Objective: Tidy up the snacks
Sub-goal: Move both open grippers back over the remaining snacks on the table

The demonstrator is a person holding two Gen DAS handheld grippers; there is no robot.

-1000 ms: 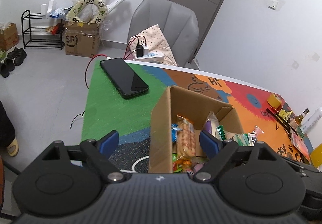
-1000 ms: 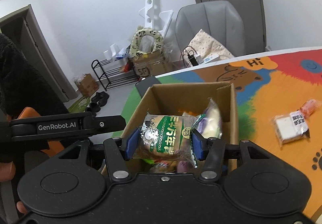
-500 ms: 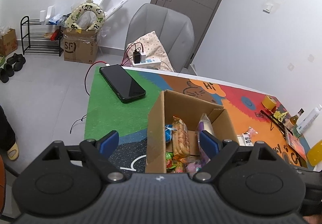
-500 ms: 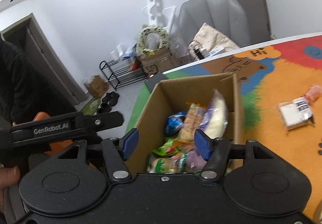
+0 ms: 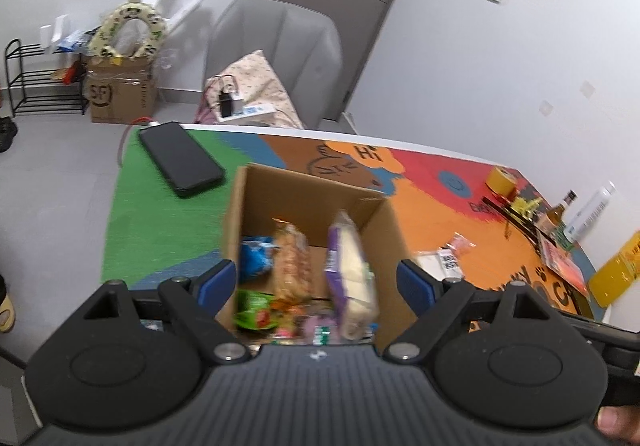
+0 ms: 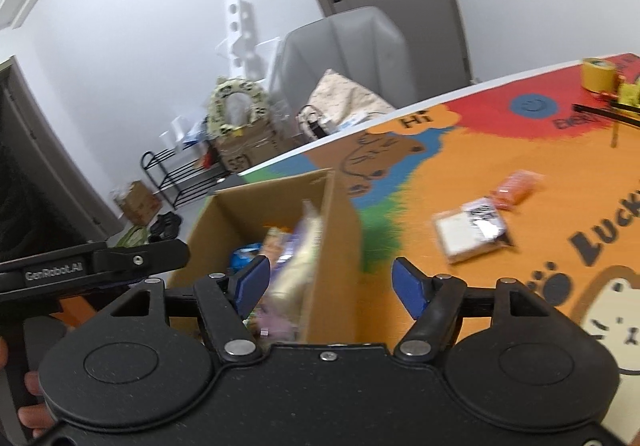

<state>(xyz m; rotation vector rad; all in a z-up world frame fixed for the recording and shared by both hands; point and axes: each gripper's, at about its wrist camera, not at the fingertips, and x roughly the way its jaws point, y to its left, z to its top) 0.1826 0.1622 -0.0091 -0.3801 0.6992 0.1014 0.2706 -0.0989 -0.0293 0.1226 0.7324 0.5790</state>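
Observation:
An open cardboard box (image 5: 308, 193) stands on the colourful table mat and holds several snack packs, among them a purple-and-white pack (image 5: 352, 266) and a bread pack (image 5: 292, 262). The box also shows in the right wrist view (image 6: 336, 221). My left gripper (image 5: 316, 284) is open and empty above the box's near side. My right gripper (image 6: 330, 284) is open and empty over the box's right wall. A white wrapped snack (image 6: 470, 234) and a small orange pack (image 6: 516, 187) lie on the mat right of the box.
A black phone (image 5: 180, 157) lies on the green part of the mat, left of the box. A yellow tape roll (image 5: 500, 181), bottles (image 5: 560, 209) and a yellow container (image 5: 616, 274) stand at the table's right end. A grey chair (image 5: 276, 57) stands behind the table.
My right gripper opened and let the green-labelled bun pack drop into the box, then swung right toward the loose snacks. My left gripper stayed open and shifted slightly right.

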